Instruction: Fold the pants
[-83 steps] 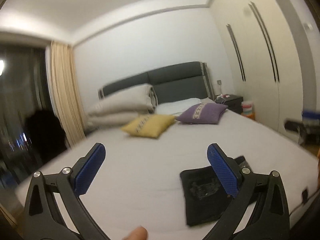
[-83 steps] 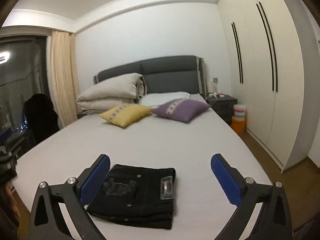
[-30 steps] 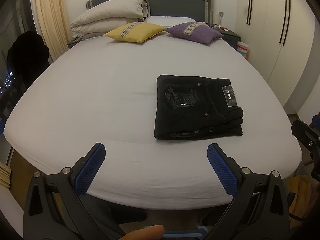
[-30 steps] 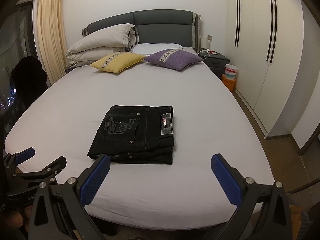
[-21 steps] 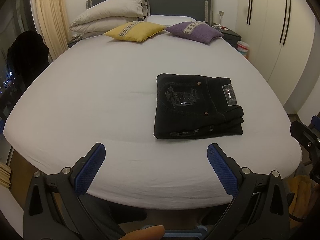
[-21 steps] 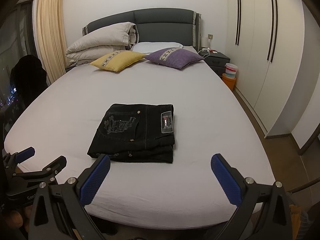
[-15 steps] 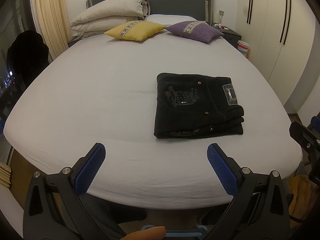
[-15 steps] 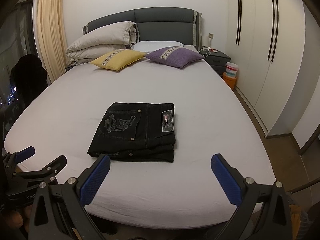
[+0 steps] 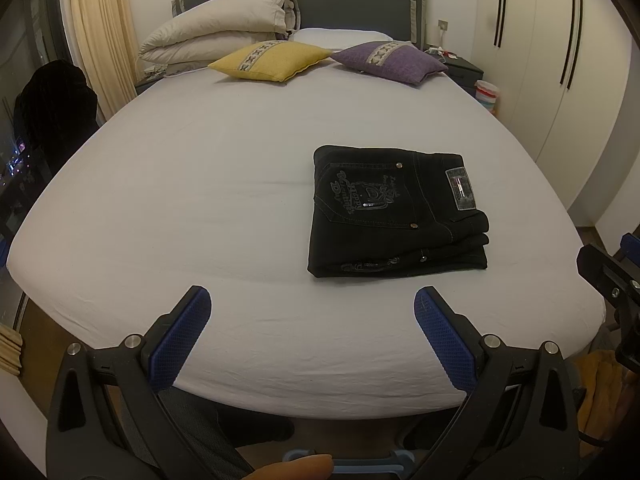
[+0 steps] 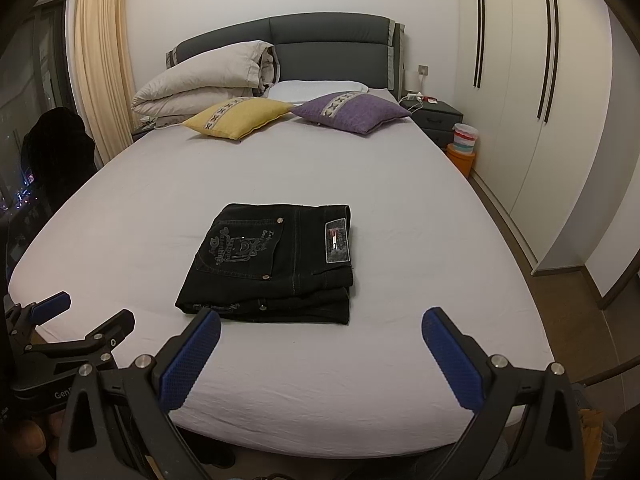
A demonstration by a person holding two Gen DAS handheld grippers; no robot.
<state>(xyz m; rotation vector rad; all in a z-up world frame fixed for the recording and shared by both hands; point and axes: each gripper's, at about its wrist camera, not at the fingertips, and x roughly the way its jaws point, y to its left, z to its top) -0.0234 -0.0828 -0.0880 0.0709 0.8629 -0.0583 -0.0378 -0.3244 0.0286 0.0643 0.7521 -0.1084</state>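
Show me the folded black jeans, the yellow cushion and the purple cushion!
Folded black jeans [image 10: 276, 256], right wrist view, on the back pocket.
Yellow square cushion [image 10: 240, 116], right wrist view, middle of its top.
Purple square cushion [image 9: 390, 60], left wrist view, middle of its top.

Dim warm indoor light from overhead, slight yellow cast. Sharp centre, no motion blur. Strong fisheye bending and dark vignette at 1, 7, 11 o'clock corners. Soft shadows, no glare.

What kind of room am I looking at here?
A home bedroom, most likely: a wide bed with a padded grey headboard, a yellow cushion and a purple cushion, and a white built-in wardrobe. Folded black jeans lie on the sheet.
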